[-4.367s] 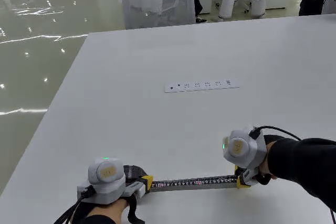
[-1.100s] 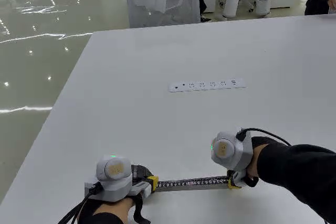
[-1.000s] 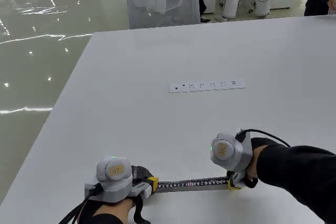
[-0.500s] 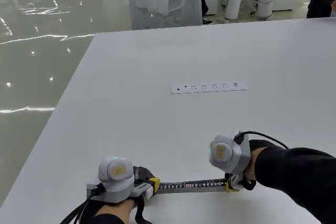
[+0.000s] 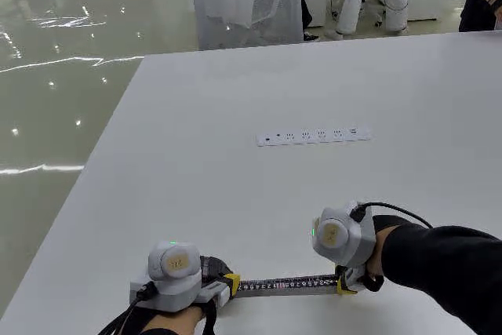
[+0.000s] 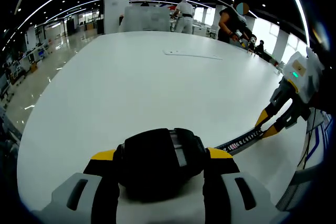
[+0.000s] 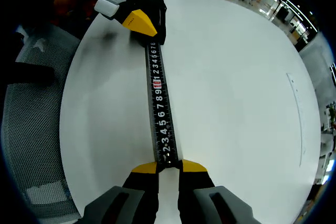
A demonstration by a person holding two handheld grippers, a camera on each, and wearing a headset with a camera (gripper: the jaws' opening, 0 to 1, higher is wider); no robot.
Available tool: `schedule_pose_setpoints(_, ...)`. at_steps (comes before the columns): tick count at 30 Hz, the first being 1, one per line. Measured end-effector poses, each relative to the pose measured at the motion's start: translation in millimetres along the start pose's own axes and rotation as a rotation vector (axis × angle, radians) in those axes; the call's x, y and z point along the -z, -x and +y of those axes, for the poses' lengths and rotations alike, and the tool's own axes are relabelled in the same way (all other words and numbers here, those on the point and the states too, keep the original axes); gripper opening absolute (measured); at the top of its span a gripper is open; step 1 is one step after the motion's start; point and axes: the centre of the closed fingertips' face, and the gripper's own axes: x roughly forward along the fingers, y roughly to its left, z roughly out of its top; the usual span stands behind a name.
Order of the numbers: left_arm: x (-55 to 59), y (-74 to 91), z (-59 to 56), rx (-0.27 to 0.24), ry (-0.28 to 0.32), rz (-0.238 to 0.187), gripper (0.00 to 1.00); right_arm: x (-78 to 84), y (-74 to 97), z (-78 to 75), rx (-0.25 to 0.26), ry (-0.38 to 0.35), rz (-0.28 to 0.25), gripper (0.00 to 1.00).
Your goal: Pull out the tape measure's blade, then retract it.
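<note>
The black tape measure [image 5: 213, 269] sits near the front edge of the white table [image 5: 235, 186], and my left gripper [image 5: 223, 282] is shut on its case [image 6: 160, 160]. Its blade [image 5: 287, 283] lies flat on the table, running right to my right gripper [image 5: 344, 285]. That gripper [image 7: 168, 167] is shut on the blade's end [image 7: 166, 156]. In the right gripper view the blade [image 7: 158, 98] shows numbers past 10 up to the case [image 7: 153, 18]. The left gripper view shows the blade [image 6: 242, 141] reaching the right gripper [image 6: 273, 123].
A white power strip [image 5: 314, 136] lies mid-table, well beyond the grippers. Past the far edge stand a translucent chair back [image 5: 239, 1] and several people. The table's left edge [image 5: 74, 194] drops to a glossy floor. A mesh chair [image 7: 31, 129] is near the front edge.
The drawn-out length of blade has grown shorter. My right gripper has moved left toward the left gripper, still holding the blade's end. The left gripper keeps its hold on the case.
</note>
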Motion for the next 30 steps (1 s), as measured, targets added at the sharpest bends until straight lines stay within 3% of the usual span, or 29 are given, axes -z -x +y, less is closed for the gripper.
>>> schedule_pose_setpoints(10,-0.1,0.2,0.2,0.002,0.002,0.000,0.60,-3.1,-0.7,0.3,-0.012,0.019,-0.020,0.08)
schedule_pose_setpoints(30,0.3,0.5,0.1,0.010,0.015,0.011,0.60,-9.3,-2.1,0.8,-0.014,0.016,-0.009,0.08)
